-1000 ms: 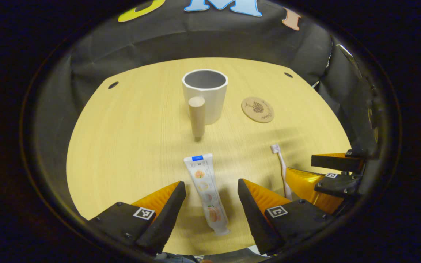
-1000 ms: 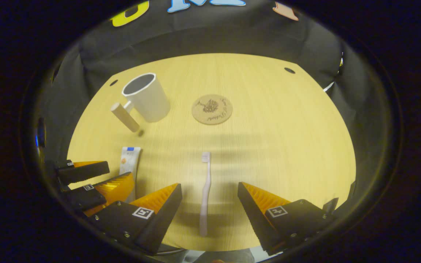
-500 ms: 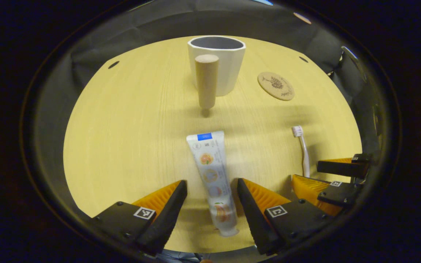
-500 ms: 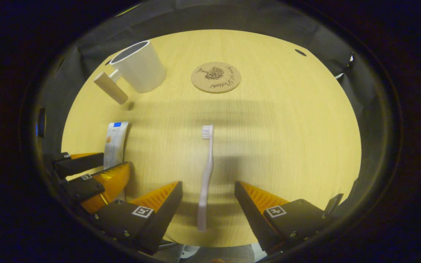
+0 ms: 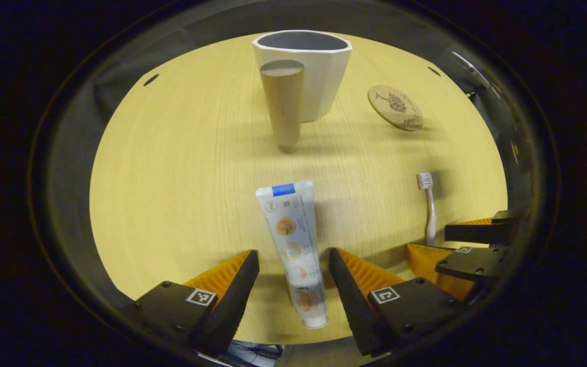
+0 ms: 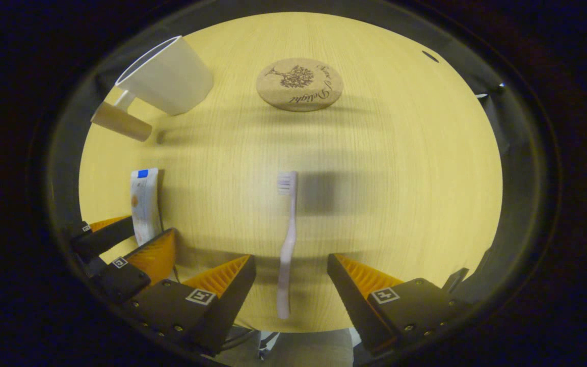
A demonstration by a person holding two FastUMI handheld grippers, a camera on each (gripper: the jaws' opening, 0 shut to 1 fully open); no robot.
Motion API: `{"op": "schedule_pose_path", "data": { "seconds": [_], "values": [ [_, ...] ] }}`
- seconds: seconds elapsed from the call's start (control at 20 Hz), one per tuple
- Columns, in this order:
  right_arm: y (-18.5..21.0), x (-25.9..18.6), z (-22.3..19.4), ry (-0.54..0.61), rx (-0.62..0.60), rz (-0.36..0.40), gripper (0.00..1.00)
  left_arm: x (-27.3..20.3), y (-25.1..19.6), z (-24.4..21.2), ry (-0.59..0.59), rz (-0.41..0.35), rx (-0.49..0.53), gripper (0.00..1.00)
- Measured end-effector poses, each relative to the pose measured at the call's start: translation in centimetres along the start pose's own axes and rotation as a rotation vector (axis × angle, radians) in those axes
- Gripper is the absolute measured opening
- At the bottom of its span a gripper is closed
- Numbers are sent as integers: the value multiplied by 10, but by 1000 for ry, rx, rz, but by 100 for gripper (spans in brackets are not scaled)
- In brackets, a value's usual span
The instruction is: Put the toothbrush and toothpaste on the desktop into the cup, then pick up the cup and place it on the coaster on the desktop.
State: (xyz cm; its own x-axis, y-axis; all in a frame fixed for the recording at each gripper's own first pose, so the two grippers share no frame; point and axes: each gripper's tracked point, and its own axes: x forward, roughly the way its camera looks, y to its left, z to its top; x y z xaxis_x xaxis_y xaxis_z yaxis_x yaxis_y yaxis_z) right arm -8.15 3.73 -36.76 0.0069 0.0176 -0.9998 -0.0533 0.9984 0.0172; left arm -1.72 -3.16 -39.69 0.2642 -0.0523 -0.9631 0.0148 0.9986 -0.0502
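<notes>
While I look along my left gripper (image 5: 292, 260) in the left gripper view, its fingers stand wide apart and the toothpaste (image 5: 293, 244) lies flat between them, touched by neither. This tube is soft and white, with a blue band and round fruit pictures. Farther on the pale wooden desktop (image 5: 171, 178) stands the white faceted cup (image 5: 311, 71), its round wooden handle towards me, and the coaster (image 5: 395, 100) beside it. My right gripper (image 5: 464, 244) shows low at the right.

Along my right gripper (image 6: 291, 262) in the right gripper view, the fingers are equally spread and hold nothing; the thin toothbrush (image 6: 287, 239) lies between them, bristles away from me. Here the cork coaster (image 6: 299, 84) shows its printed tree clearly.
</notes>
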Motion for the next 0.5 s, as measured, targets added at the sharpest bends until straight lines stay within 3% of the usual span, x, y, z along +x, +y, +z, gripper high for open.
{"op": "schedule_pose_path", "data": {
  "seconds": [0.05, 0.15, 0.2, 0.25, 0.3, 0.35, 0.5],
  "values": [
    [0, 0, 1, 6, 3, -3, 82, 0, -1, 0, 10, -2, 6, 92],
    [-4, -4, 0, 1, 11, -6, 76, 1, -7, 3, 5, -1, 15, 77],
    [-5, -1, -1, -2, 36, -6, 65, 3, -9, 1, 12, 2, 10, 54],
    [-8, -2, -1, -4, 44, -6, 39, 2, -10, 2, 14, 2, 11, 52],
    [-10, 1, 0, -9, 58, -4, 31, 3, -13, 3, 13, -3, 6, 50],
    [-10, 0, -1, -1, 55, 8, 13, 1, -14, 3, 19, 0, 7, 41],
    [-13, 7, -1, -3, 44, 16, 13, -1, -12, 1, 14, 4, 9, 32]
  ]
}}
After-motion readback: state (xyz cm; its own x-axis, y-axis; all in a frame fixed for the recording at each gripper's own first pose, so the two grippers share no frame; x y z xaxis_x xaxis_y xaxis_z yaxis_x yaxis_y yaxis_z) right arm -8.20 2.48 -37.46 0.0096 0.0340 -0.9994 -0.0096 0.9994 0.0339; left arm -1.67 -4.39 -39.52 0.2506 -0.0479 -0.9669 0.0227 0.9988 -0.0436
